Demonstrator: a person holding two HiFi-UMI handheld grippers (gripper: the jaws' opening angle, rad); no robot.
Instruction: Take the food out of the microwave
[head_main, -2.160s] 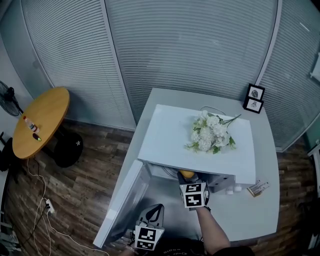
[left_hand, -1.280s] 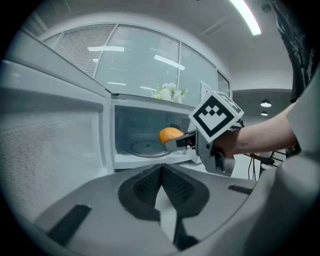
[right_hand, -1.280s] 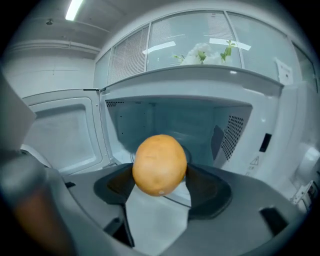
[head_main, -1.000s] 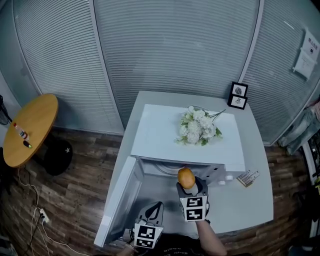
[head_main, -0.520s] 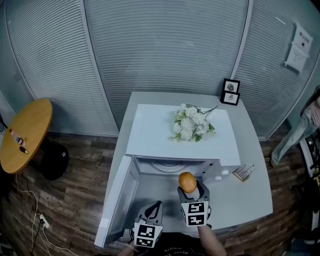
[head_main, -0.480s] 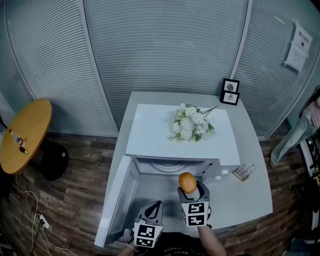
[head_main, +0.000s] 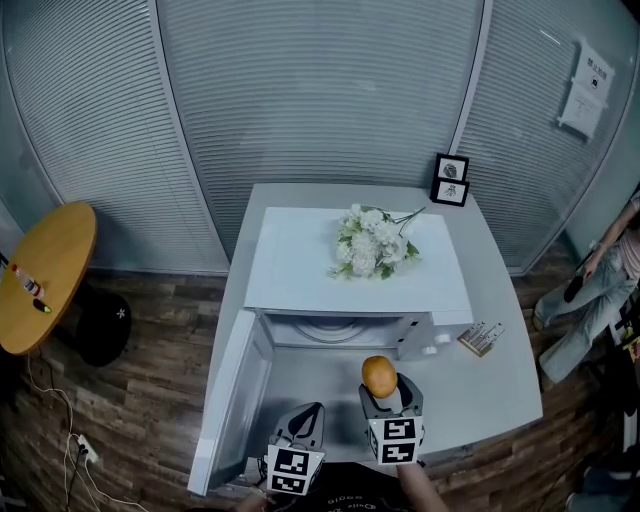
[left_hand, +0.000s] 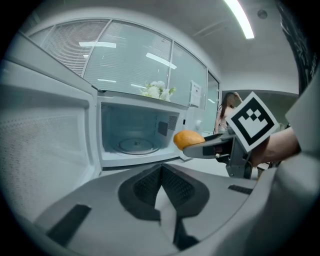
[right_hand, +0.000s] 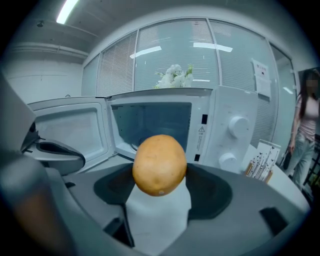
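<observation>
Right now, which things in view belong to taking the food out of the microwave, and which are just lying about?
Belongs to the job:
round orange food held in the right gripper
microwave with its door open
left gripper, shut, empty

Lying about:
white flowers on the microwave
two picture frames
small box beside the microwave
round wooden table

Microwave (head_main: 300, 270) on table (head_main: 500, 385), door (head_main: 230, 400) swung open at its left. Flowers (head_main: 370, 243) on microwave top. Picture frames (head_main: 450, 178) behind, at the table's far right corner. Card box (head_main: 481, 338) right of microwave. Orange (head_main: 379, 376) before the opening. Round table (head_main: 45, 275) far left.
</observation>
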